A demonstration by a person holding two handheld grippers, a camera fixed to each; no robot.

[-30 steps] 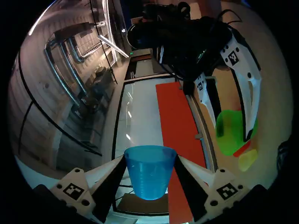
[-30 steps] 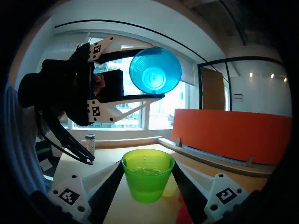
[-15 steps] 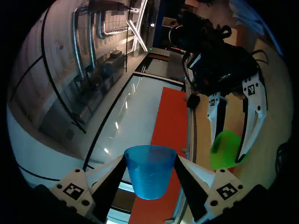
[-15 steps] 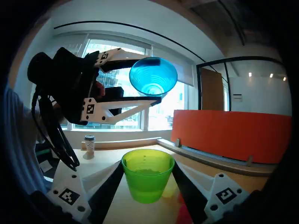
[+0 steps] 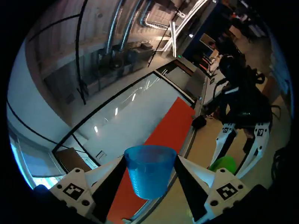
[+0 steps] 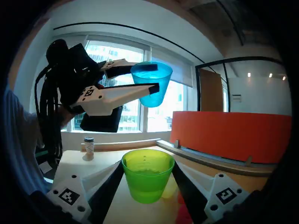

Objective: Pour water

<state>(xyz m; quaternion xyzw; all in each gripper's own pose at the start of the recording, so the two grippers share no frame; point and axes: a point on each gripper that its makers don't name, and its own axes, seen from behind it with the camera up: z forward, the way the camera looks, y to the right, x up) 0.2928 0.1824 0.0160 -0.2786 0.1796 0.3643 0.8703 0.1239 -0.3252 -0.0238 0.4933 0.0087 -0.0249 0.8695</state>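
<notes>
Your left gripper (image 5: 150,166) clamps the blue cup (image 5: 150,181) between both fingers. In the right gripper view the cup hangs raised, near upright, above the green cup (image 6: 148,183). Your right gripper (image 6: 148,170) grasps the green cup, upright, liquid inside, by the wooden table (image 6: 101,164); contact with the table cannot be told. Orange partition (image 6: 231,134) far right; small lidded cup (image 6: 89,146) far left.
</notes>
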